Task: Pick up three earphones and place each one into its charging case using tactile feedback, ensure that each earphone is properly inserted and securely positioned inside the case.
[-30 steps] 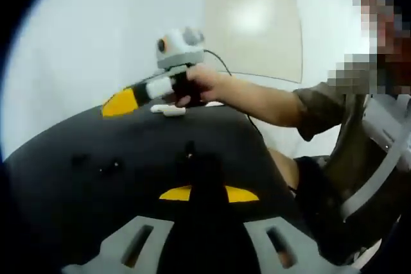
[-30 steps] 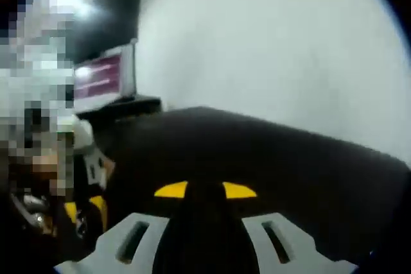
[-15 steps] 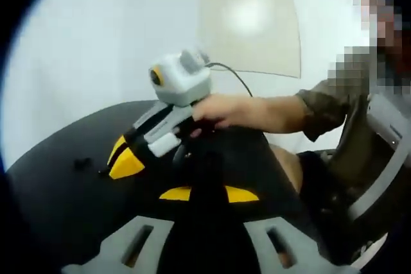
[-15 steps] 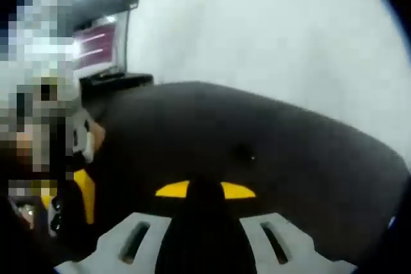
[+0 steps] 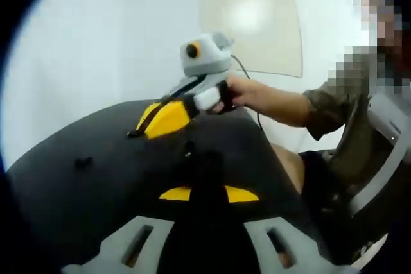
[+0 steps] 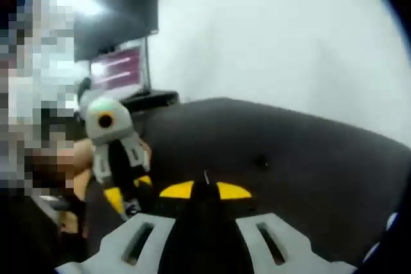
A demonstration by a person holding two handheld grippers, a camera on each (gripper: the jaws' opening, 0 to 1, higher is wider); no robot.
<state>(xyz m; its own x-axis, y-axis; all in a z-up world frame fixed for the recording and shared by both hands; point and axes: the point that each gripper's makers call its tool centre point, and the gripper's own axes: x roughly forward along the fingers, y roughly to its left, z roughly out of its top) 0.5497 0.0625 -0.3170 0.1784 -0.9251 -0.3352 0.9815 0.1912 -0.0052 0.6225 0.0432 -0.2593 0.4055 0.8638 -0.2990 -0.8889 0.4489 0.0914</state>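
1. In the left gripper view, the left gripper [image 5: 209,192] rises from the bottom edge over a black table [image 5: 77,190]; its yellow-marked jaws stand drawn together with nothing between them
2. A small dark earphone [image 5: 83,162] lies on the table well to the left of those jaws, and another small dark piece [image 5: 188,152], too blurred to identify, sits just ahead of the jaw tips
3. The right gripper [image 5: 138,131] comes in from the right, held by a hand [image 5: 239,93], its yellow jaws tilted down toward the table; I cannot tell whether they grip anything
4. In the right gripper view, its own jaws look closed, tips meeting at a thin point
5. A dark speck [image 6: 261,162] lies on the table ahead and right of them
6. A monitor [image 6: 119,68] glows behind
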